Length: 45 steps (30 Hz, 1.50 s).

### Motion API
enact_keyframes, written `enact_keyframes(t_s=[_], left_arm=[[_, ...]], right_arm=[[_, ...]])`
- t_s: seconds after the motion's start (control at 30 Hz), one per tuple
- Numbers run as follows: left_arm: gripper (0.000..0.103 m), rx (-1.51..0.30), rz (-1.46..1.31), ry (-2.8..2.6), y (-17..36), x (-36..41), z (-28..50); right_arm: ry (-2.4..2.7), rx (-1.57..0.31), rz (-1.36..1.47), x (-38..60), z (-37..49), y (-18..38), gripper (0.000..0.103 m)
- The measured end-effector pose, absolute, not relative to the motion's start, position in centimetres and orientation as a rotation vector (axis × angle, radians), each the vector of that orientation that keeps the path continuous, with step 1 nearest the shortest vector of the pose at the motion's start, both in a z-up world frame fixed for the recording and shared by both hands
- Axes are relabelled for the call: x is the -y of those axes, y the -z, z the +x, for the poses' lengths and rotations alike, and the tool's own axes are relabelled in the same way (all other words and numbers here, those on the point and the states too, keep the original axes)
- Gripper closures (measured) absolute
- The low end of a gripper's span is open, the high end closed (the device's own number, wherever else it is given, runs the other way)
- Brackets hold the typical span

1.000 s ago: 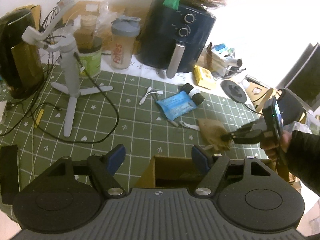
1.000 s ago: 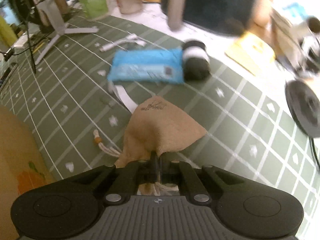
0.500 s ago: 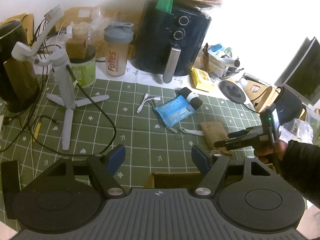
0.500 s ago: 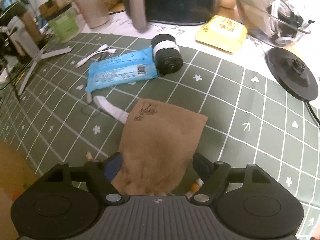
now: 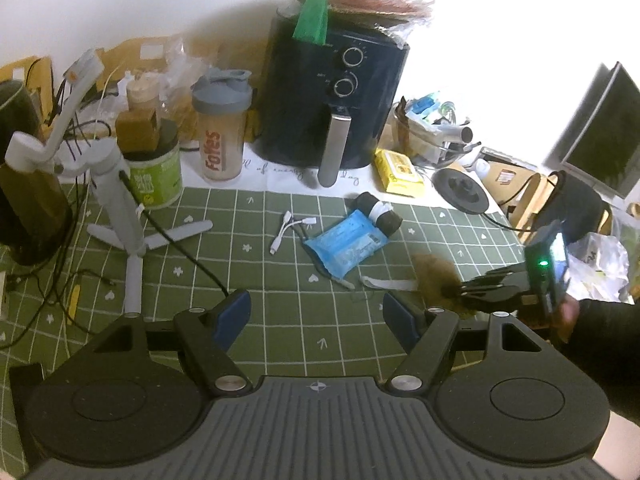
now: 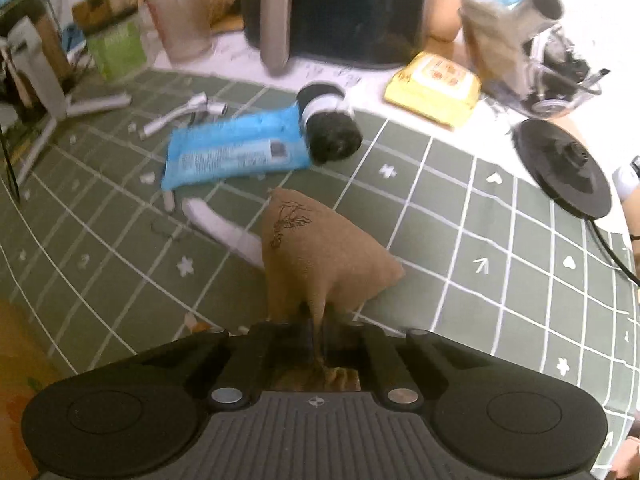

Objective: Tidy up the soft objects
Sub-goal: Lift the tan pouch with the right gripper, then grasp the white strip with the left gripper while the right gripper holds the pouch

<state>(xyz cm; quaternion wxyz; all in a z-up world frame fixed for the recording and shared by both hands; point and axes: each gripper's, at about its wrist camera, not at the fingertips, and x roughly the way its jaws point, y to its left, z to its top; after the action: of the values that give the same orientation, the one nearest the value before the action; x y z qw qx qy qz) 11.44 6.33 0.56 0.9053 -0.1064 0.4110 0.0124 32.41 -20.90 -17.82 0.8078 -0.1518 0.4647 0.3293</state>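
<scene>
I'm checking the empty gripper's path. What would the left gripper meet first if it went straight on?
Probably the bare green mat: the open left gripper points down at it. The blue pack lies farther on, though depth is hard to judge.

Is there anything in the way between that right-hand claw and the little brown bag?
No. The right gripper is shut on the gathered end of the brown bag, with nothing between them. The blue packet and black roll lie farther back on the green mat.
</scene>
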Motion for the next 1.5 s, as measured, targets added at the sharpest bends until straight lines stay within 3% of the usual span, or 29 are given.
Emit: enact_keyframes(t_s=[0.87, 1.37, 1.5], left_arm=[[0.031, -0.913, 0.035, 0.281, 1.2, -3.1, 19.1], [0.031, -1.013, 0.263, 0.513, 7.5, 1.7, 25.5], [0.036, -1.039, 0.334, 0.563, 10.2, 3.0, 27.2]], right_arm=[[-0.58, -0.975, -0.019, 27.9, 28.6, 12.3, 0.098], [-0.512, -0.962, 0.083, 31.4, 26.1, 11.9, 0.098], [-0.502, -0.961, 0.114, 32.1, 25.6, 11.9, 0.098]])
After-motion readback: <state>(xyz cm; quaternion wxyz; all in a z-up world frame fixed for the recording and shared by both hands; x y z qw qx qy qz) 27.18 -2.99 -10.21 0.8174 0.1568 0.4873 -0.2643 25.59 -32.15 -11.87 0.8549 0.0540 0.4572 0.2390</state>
